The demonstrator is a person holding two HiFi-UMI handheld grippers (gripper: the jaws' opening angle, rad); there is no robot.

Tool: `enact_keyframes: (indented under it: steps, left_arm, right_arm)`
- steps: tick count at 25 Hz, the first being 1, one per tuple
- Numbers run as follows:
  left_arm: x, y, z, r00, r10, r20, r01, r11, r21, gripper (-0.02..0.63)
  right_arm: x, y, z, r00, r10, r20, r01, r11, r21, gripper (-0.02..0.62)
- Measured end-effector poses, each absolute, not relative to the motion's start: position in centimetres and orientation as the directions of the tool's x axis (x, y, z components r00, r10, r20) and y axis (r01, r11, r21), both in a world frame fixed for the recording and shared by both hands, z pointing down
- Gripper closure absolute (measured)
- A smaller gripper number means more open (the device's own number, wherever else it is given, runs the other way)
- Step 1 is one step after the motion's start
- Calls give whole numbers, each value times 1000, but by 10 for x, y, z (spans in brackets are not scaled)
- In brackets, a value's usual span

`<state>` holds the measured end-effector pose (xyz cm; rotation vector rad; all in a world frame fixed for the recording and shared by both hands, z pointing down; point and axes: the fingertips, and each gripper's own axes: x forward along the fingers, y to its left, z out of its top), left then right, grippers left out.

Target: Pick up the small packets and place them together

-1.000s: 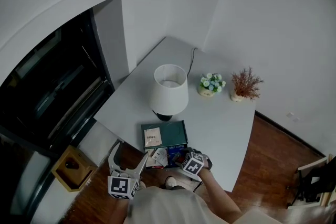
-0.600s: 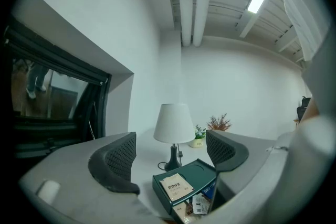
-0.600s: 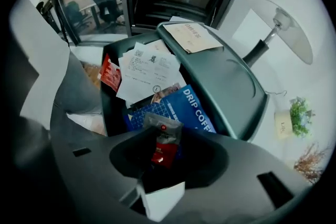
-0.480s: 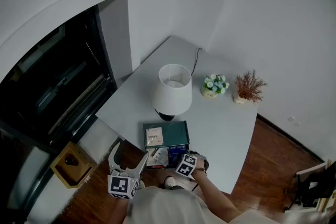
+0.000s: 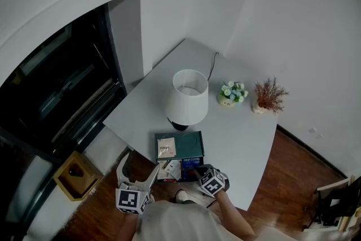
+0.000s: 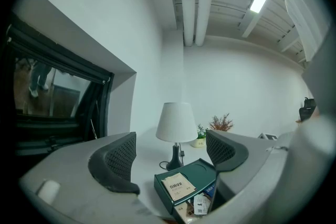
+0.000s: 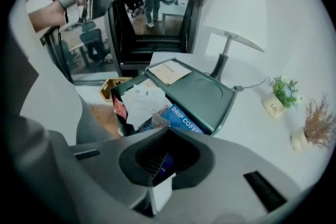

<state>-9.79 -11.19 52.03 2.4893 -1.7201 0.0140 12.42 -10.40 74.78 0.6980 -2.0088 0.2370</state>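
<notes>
A dark green tray [image 5: 193, 148] lies in front of the lamp, with one beige packet [image 5: 165, 148] on its left part. Just nearer stands an open box [image 5: 174, 170] with several small packets and a blue "DRIP COFFEE" pack [image 7: 181, 118]. My right gripper [image 5: 206, 175] hangs over the box's right end, pointing steeply down. It is shut on a thin blue-and-white packet [image 7: 161, 193] that stands upright between the jaws of the right gripper [image 7: 158, 172]. My left gripper [image 5: 140, 166] is held level off the table's front left, and the left gripper [image 6: 173, 157] is open with nothing in it.
A white-shaded lamp [image 5: 185, 97] stands behind the tray, its cord running to the back. A small flower pot [image 5: 232, 93] and a dried plant [image 5: 267, 97] sit at the right rear. A dark window [image 5: 62, 93] fills the left, a wooden box [image 5: 73, 173] on the floor.
The right gripper slid left over the box, then came back right and nearer to me. The left gripper has kept its place.
</notes>
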Motion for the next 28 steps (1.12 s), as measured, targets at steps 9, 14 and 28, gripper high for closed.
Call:
enact_keyframes:
  steps: [9, 14, 28]
  left_arm:
    - [-100, -112, 521, 359, -930, 77, -932, -353, 83, 198]
    - [-102, -111, 518, 352, -934, 69, -935, -346, 79, 199]
    - [-116, -100, 520, 303, -950, 77, -952, -298, 72, 199]
  right_arm:
    - [118, -144, 682, -567, -407, 716, -678, 724, -125, 580]
    - [125, -201, 703, -517, -405, 754, -746, 646, -165, 580]
    - [136, -249, 746, -324, -512, 796, -854, 520, -13, 306]
